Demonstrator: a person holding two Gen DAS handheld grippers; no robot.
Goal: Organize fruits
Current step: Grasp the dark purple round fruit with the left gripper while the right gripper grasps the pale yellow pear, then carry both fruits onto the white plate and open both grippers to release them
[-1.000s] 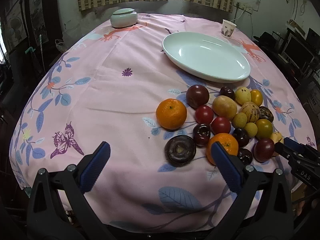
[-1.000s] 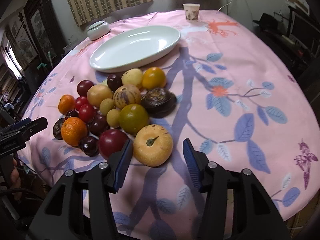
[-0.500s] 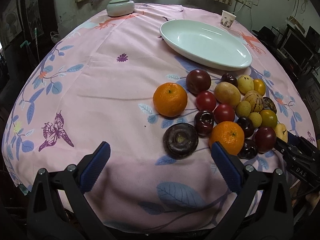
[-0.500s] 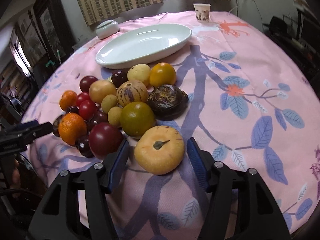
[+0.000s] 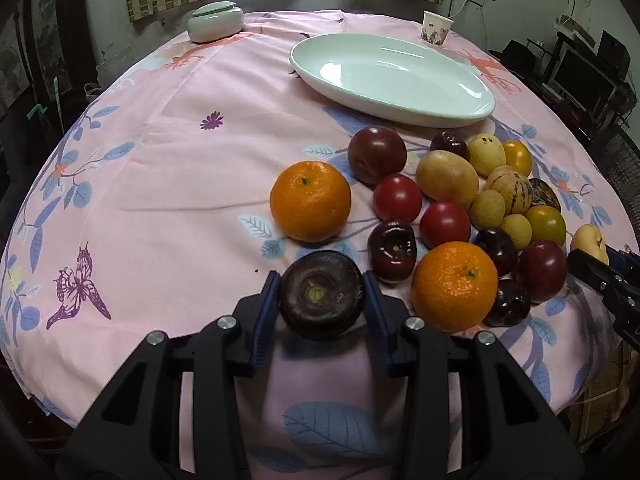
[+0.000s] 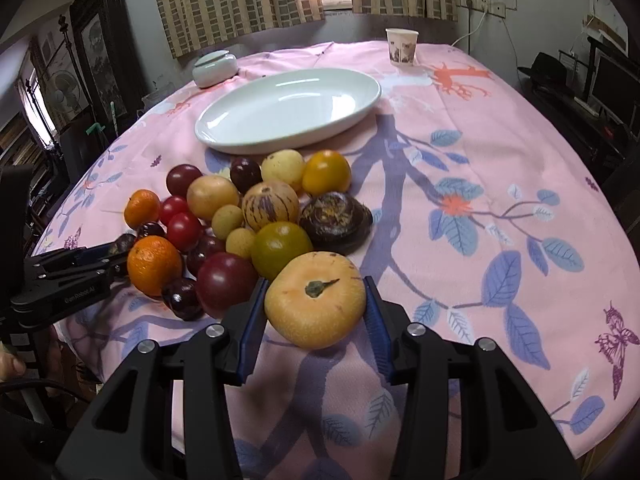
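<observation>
A pile of fruit lies on the pink flowered tablecloth in front of an empty white oval plate (image 5: pixel 392 76) (image 6: pixel 288 108). My left gripper (image 5: pixel 322 298) is shut on a dark purple round fruit (image 5: pixel 322 300) at the near left of the pile, beside two oranges (image 5: pixel 310 200) (image 5: pixel 454 284). My right gripper (image 6: pixel 316 304) is shut on a pale yellow flat fruit (image 6: pixel 316 298) at the near right of the pile. Both fruits look level with the cloth. Each gripper shows at the edge of the other's view.
A lidded white bowl (image 5: pixel 216 22) and a paper cup (image 5: pixel 436 28) stand at the far side of the table. Red, purple, yellow and striped fruits (image 6: pixel 270 204) crowd between the grippers. Furniture and monitors stand around the table.
Both grippers have moved forward and closed. The left jaws, wide open before, now clamp the dark purple fruit. The right jaws now clamp the yellow fruit.
</observation>
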